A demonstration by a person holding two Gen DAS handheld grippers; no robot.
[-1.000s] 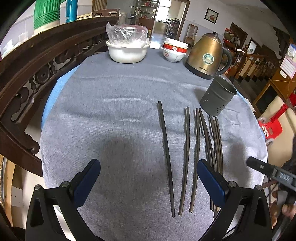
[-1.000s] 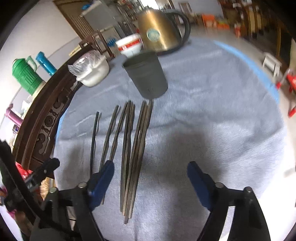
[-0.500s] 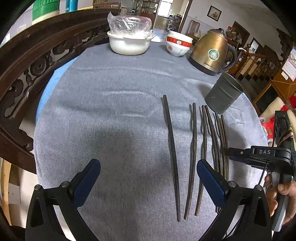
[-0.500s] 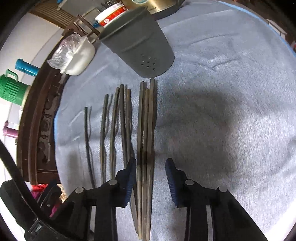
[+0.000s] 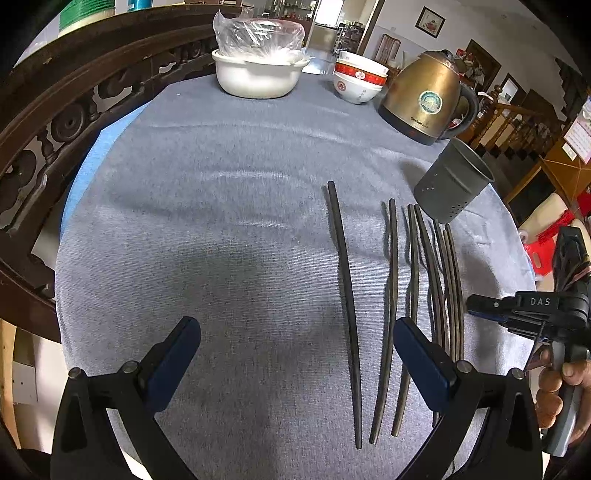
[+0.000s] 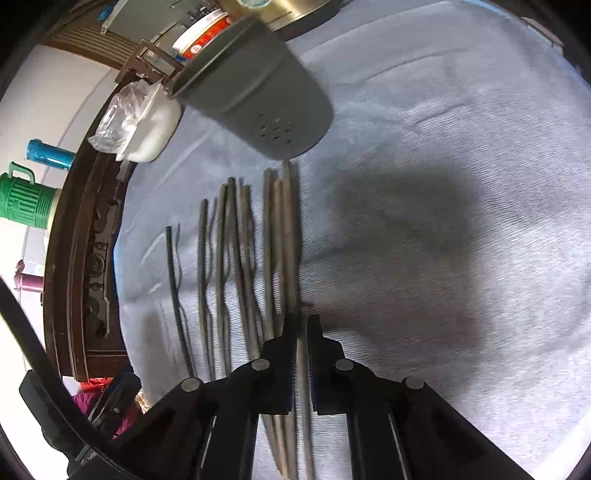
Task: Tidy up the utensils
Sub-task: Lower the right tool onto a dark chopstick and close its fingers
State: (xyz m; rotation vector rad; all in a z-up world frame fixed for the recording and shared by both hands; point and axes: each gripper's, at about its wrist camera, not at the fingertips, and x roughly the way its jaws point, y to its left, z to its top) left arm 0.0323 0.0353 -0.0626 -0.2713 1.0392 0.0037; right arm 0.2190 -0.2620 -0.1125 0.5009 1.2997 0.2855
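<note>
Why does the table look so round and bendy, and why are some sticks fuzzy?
Left wrist view: the fisheye lens bows the table and the chopsticks, though they look sharp; a soft shadow lies ahead of the open left gripper. Right wrist view: the chopsticks smear with blur, and a big dark shadow falls on the cloth beside the holder.

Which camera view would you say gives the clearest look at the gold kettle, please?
The left wrist view: the gold kettle stands whole and sharp at the table's far edge. In the right wrist view only a cropped sliver shows behind the grey holder.
</note>
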